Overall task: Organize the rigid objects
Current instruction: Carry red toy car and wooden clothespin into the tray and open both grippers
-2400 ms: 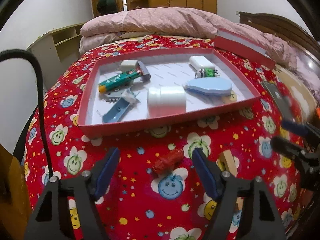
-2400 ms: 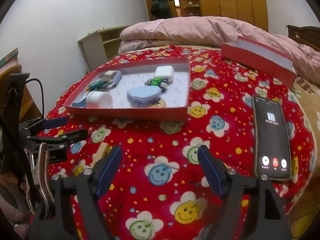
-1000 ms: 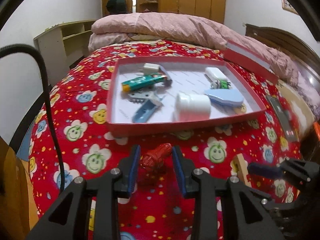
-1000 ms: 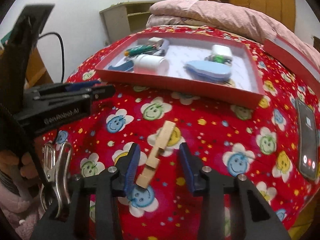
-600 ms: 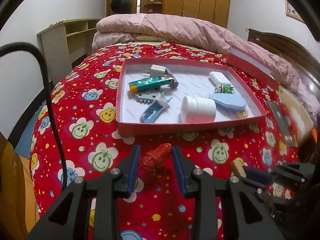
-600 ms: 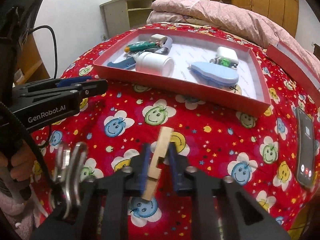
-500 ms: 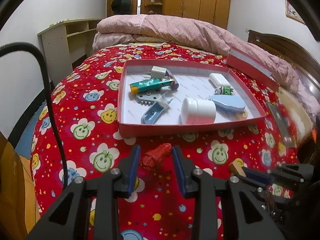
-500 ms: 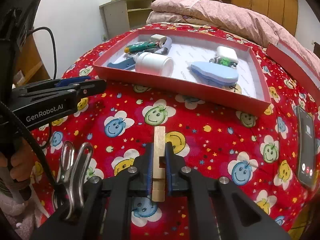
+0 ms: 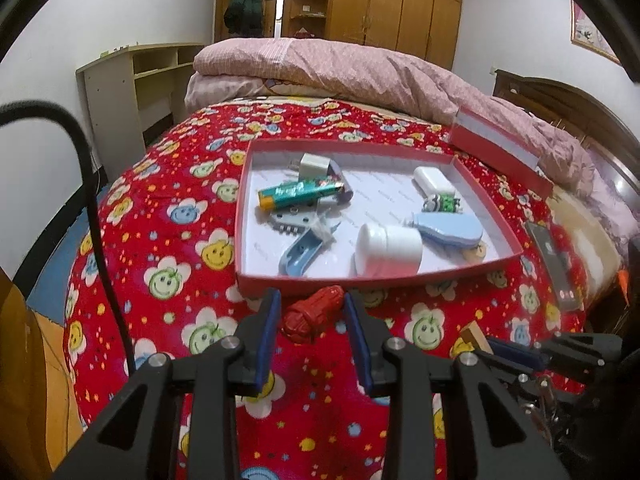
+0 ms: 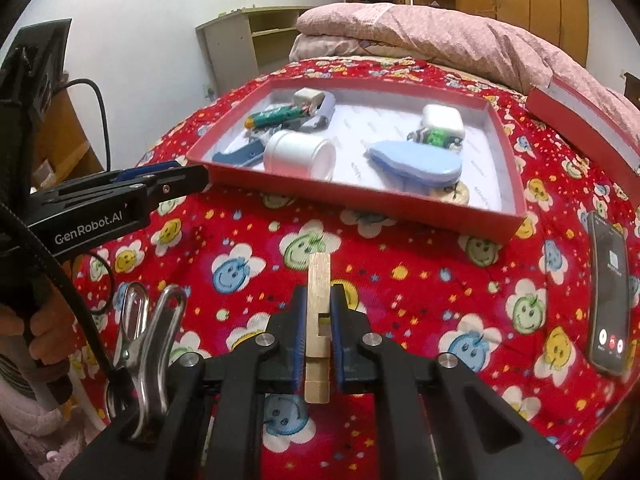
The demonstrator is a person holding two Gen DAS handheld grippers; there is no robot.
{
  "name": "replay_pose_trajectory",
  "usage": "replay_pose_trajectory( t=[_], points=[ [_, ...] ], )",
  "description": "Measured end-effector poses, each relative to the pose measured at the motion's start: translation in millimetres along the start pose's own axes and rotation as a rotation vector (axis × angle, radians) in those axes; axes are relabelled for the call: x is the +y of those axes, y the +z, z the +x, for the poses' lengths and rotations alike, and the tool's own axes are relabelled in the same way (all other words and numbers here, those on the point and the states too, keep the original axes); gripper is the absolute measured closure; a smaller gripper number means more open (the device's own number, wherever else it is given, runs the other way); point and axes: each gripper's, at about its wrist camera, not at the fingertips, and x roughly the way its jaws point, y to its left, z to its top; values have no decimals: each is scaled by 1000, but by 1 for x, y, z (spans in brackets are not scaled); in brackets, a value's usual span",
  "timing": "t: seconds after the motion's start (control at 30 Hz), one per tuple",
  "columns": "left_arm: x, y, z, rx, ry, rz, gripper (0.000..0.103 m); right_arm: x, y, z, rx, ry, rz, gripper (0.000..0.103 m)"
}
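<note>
The left gripper clamps a small red toy between its blue pads, with the red tray just ahead of its tips. To its right, the right gripper pinches a wooden clothespin upright, above the red smiley bedspread, the tray farther ahead.

From the left wrist view, the wooden clothespin at lower right shows only its tip; the rest sits behind the right gripper. The phone at the right edge is too blurred to read. In the right wrist view, a round yellowish item in the red tray is mostly covered by the blue flat object. The red lid runs off the right edge.
</note>
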Motion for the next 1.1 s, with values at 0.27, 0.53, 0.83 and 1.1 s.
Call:
replay_pose_trajectory(
  t=[0.27, 0.53, 0.83, 1.1],
  points=[
    [-7, 23, 7, -11, -6, -3, 69, -8, 24, -10, -53, -13, 8, 91],
    [-11, 43, 17, -3, -10, -12, 69, -18, 47, -15, -104, -28, 18, 91],
    [-21, 68, 31, 3, -6, -6, 69, -37, 72, -13, -138, -50, 45, 91],
    [-26, 82, 46, 16, -5, -21, 69, -54, 84, -8, -148, -69, 70, 91]
  ],
)
